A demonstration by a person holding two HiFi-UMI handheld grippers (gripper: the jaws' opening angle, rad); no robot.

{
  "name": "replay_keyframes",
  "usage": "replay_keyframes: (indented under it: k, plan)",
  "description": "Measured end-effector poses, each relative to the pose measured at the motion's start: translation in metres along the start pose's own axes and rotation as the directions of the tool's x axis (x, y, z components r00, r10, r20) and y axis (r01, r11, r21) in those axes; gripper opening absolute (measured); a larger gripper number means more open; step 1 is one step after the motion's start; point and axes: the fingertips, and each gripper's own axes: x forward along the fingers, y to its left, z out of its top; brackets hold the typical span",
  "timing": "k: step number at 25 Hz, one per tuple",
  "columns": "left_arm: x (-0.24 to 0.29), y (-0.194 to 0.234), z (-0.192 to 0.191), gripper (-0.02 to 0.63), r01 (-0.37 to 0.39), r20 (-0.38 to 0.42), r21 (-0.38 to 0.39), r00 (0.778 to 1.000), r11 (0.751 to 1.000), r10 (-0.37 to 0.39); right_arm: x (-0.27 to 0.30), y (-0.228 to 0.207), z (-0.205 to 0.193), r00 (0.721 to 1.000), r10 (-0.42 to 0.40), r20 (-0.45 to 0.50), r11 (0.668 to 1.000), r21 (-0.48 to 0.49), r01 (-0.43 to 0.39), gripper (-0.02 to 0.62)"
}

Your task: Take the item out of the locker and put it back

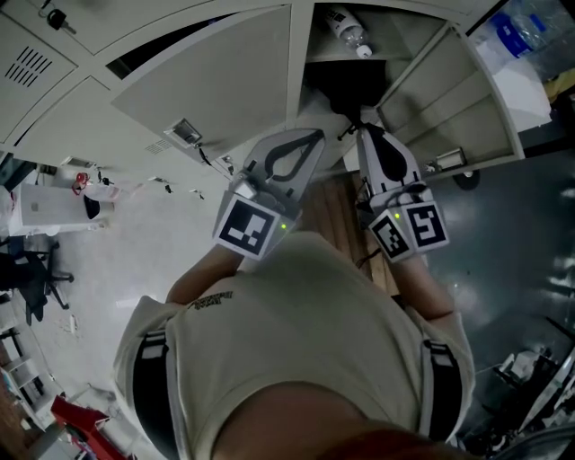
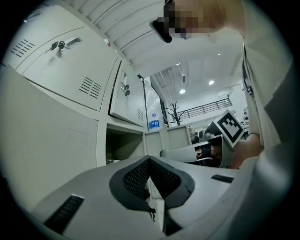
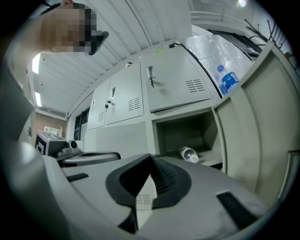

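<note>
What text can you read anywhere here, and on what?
None can be read.
Shirt print: too small.
Blue bottle label: blurred.
Locker bottle: no legible label.
Cube markers: square patterns, no words.

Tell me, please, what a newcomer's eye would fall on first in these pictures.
First comes the clear plastic bottle, lying on its side in the open locker compartment at the top of the head view. Next come the two tools held close to the person's chest. The left hand-held gripper and the right hand-held gripper both point toward the lockers, with their jaws together and nothing between them.
</note>
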Motion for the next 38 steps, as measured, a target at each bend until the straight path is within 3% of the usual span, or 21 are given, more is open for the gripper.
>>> replay_keyframes:
  k: [8, 38]
  plan:
    - [-0.010, 0.000, -0.027, 0.012, -0.019, -0.064, -0.010, 0.998, 1.000, 0.018, -0.005, 0.016, -0.027, 0.997, 0.039, -0.065, 0.999, 0.013, -0.038, 0.003]
    - [-0.024, 0.004, -0.025, 0.012, -0.036, -0.067, -0.012, 0.997, 0.999, 0.035, -0.011, 0.047, -0.002, 0.998, 0.055, 0.010, 0.998, -0.030, -0.054, 0.002]
